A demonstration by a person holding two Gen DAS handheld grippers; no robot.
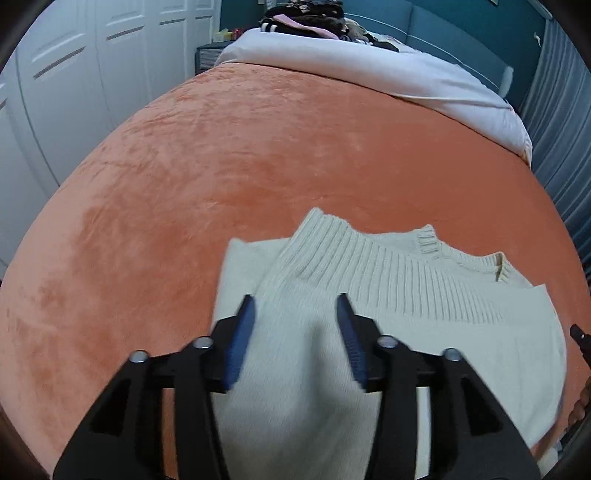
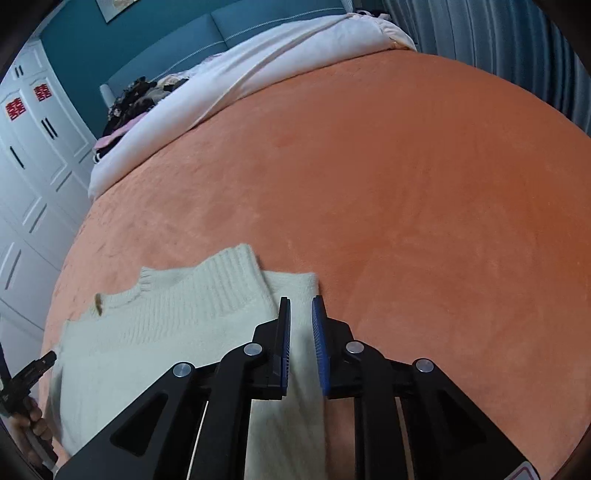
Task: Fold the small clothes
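Note:
A cream knit sweater (image 1: 369,295) lies partly folded on the orange blanket (image 1: 221,166), its ribbed hem turned toward the far side. My left gripper (image 1: 295,306) is open, its blue pads spread above the sweater's left part and holding nothing. In the right wrist view the sweater (image 2: 166,325) lies at the lower left. My right gripper (image 2: 301,306) hovers over the sweater's right edge with a narrow gap between its blue pads and nothing between them. The left gripper's tip shows at the left edge of the right wrist view (image 2: 40,363).
A white duvet (image 1: 369,70) is bunched at the far end of the bed, with a pile of dark and pink clothes (image 1: 306,18) behind it. White wardrobe doors (image 1: 74,74) stand at the left and a grey curtain (image 1: 561,129) at the right.

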